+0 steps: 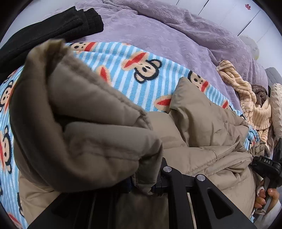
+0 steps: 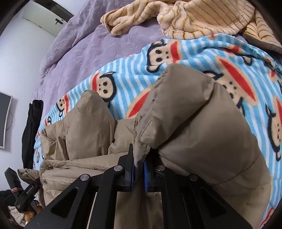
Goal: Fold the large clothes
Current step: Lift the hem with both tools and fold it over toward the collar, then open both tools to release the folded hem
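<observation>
Item: khaki puffer jacket [image 1: 202, 133], padded and quilted, lay across the lower half of both views on a blue-and-white striped monkey-print blanket [image 1: 123, 70].

Left gripper [image 1: 142, 183]: jaws pressed together on a bulky fold of the jacket, which draped over the fingers and filled the left of the left wrist view (the tips themselves were buried in fabric).

Right gripper [image 2: 139, 169]: blue-padded fingers [image 2: 146, 176] pinched a thin seamed edge of the jacket at lower centre of the right wrist view, a padded section bulging to its right.

Bedding: lilac embossed bedspread [image 1: 158, 31] under the blanket, across the top of the frame.

Other textiles: black folded garment [image 1: 52, 26], upper left in the left wrist view; cream ribbed fleece garment [image 2: 193, 15], top of the right wrist view.
</observation>
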### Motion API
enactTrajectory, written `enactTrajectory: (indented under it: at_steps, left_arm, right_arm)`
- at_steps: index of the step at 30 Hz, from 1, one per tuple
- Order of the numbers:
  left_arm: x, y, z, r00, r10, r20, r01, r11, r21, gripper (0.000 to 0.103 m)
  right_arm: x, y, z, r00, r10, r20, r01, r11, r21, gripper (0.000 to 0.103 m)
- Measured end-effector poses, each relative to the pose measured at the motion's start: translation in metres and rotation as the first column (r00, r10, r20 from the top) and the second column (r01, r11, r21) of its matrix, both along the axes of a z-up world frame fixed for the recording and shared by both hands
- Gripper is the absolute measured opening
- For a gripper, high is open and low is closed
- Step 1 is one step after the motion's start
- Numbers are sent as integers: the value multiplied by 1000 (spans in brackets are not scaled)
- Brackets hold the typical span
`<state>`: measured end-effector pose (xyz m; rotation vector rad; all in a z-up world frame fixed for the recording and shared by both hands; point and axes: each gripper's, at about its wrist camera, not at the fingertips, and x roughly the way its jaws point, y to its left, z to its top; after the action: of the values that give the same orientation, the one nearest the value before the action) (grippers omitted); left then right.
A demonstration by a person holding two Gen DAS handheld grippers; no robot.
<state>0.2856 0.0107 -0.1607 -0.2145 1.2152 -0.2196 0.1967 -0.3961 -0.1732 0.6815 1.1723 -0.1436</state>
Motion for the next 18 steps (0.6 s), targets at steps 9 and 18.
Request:
enactTrajectory:
  at_steps: [9,18]
  left_arm:
    - [-61,14,84,954,-18,298,-13,995,102,103]
    - [-58,-69,30,962,-208,177,196,977,86,64]
  right_arm:
    - [-37,3,60,994,34,106,-34,999,-11,84]
    - [-31,90,27,965,251,80,-247,968,-52,16]
